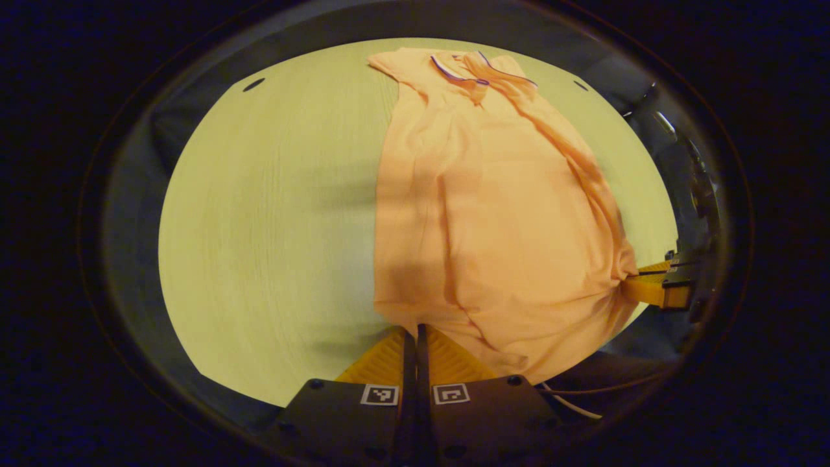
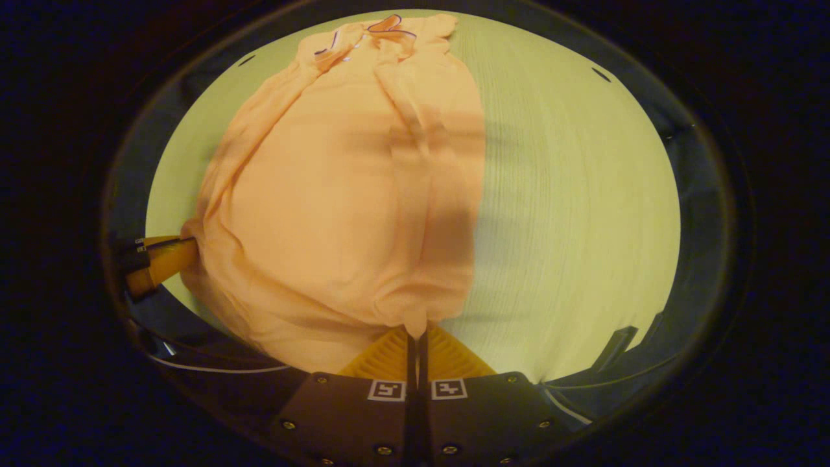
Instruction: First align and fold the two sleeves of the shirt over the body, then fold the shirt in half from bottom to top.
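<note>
While both grippers were clamped on the hem, the shirt (image 1: 480,214) lay stretched out on the pale wooden table (image 1: 272,214), collar (image 1: 476,70) at the far end and bottom edge toward the holder. In the left gripper view the left gripper (image 1: 415,334) had its fingers pressed together with a corner of the hem pinched between them. The right gripper (image 2: 415,337) likewise stood closed on the opposite bottom corner, a small peak of cloth rising from its tips. Each view also caught the other gripper farther off at the side, biting the fabric where it gathered into puckers.

Both sleeves appeared already laid over the body, since the shirt read as one long narrow panel with lengthwise creases (image 2: 415,149) down the middle. So I judged the bottom-to-top fold was about to begin.

Several things could have spoiled it. Each pinch looked shallow, taking little cloth at the very corner, so a quick lift could have pulled a corner free. If only the top layer was caught, the under layer would have stayed behind and bunched. Uneven travel of the two hands would have skewed the hem against the collar. The tucked sleeves, held by nothing, could have slid out as the fabric dragged across the table.
</note>
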`<state>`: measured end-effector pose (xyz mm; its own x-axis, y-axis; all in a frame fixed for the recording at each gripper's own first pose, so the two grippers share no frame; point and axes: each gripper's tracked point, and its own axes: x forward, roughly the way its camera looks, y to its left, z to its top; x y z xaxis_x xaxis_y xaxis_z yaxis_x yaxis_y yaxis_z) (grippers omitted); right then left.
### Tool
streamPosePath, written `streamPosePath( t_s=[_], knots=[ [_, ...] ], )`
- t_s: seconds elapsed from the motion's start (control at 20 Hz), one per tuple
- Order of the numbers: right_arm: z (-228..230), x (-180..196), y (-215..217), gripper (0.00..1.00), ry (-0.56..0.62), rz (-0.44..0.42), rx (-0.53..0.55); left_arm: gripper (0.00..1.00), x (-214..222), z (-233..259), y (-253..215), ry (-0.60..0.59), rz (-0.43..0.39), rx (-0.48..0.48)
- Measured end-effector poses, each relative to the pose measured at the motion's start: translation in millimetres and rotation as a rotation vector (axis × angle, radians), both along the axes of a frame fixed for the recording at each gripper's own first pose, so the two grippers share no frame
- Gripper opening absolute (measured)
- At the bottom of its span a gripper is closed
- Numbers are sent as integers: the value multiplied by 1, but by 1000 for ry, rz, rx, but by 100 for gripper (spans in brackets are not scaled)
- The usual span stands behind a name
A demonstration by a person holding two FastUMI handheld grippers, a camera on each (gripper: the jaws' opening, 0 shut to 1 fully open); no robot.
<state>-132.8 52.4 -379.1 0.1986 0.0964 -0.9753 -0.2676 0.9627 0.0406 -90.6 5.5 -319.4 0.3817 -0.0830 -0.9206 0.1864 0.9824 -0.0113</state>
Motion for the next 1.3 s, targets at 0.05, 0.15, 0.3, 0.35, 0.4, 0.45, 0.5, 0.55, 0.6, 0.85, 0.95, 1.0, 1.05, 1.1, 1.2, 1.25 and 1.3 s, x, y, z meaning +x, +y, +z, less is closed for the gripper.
streamPosePath(
  t_s=[0.05,0.15,0.3,0.35,0.4,0.45,0.5,0.55,0.6,0.85,0.95,1.0,1.05,1.1,1.2,1.25,1.3],
  knots=[
    [6,9,0,0,-12,-5,6,5,9,7,0,-13,1,-2],
    [19,30,1,0,-44,-14,17,5,28,21,-1,-39,10,-15],
    [40,72,3,0,-100,-26,35,5,69,44,-2,-84,25,-30],
    [47,87,5,0,-118,-30,41,5,83,52,-2,-100,31,-39],
    [54,101,5,0,-138,-34,47,5,97,60,-3,-117,39,-45],
    [62,116,7,0,-159,-36,52,5,112,69,-3,-135,45,-51],
    [70,130,7,0,-179,-39,60,5,126,77,-2,-151,51,-57],
    [78,144,9,0,-196,-42,70,5,140,86,-1,-168,55,-60],
    [89,157,10,0,-215,-45,78,5,154,94,0,-184,55,-60],
    [127,226,16,0,-303,-62,113,5,222,134,1,-275,67,-60],
    [142,252,16,0,-336,-70,126,6,251,149,1,-318,94,-73],
    [146,267,18,0,-355,-77,134,5,264,155,0,-340,109,-82],
    [153,282,19,0,-373,-82,141,5,281,157,1,-359,124,-87],
    [160,296,21,0,-392,-88,148,5,297,160,2,-374,135,-93],
    [170,322,23,0,-429,-97,162,5,324,164,8,-409,157,-87],
    [173,337,27,0,-451,-104,173,5,337,168,9,-436,165,-87],
    [174,352,29,0,-475,-112,179,5,348,169,10,-461,173,-86]
  ],
)
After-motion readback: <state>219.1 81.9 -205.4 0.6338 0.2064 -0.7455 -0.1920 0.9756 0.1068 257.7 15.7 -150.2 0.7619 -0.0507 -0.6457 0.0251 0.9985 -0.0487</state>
